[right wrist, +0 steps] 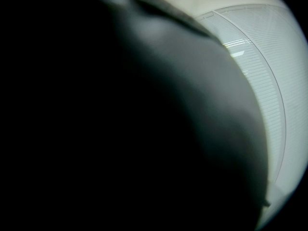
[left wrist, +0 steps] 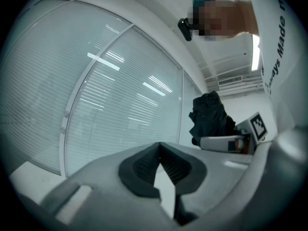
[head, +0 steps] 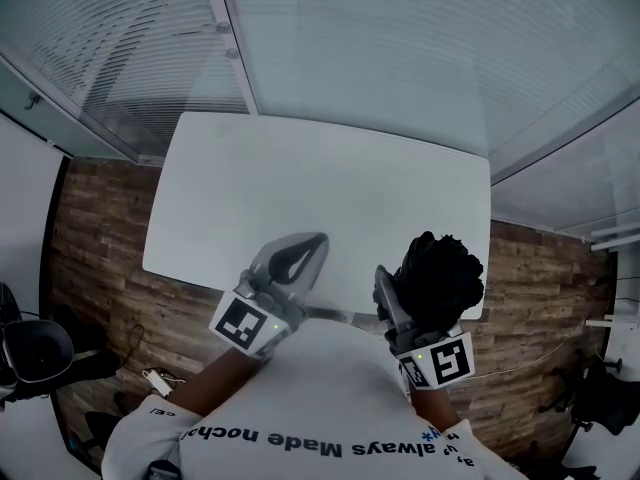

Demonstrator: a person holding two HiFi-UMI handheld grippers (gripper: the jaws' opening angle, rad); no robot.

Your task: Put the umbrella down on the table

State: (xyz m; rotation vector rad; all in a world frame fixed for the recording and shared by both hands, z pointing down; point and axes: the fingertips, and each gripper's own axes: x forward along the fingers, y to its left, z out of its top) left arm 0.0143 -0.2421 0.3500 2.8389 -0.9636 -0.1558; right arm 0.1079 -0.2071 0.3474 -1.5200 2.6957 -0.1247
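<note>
The folded black umbrella (head: 442, 271) is bunched in my right gripper (head: 407, 290), which is shut on it above the near right edge of the white table (head: 300, 168). The left gripper view shows the umbrella (left wrist: 210, 114) standing up out of the right gripper (left wrist: 226, 143). In the right gripper view the dark umbrella (right wrist: 120, 129) fills almost the whole picture and hides the jaws. My left gripper (head: 318, 240) is over the table's near edge, left of the umbrella. Its jaws (left wrist: 159, 146) are shut, tips touching, with nothing between them.
Glass walls with blinds (head: 380, 48) run behind the table's far side. Wood-plank floor (head: 100, 238) shows on both sides. A dark office chair (head: 35, 353) stands at the lower left. Dark gear (head: 610, 393) sits on the floor at the lower right.
</note>
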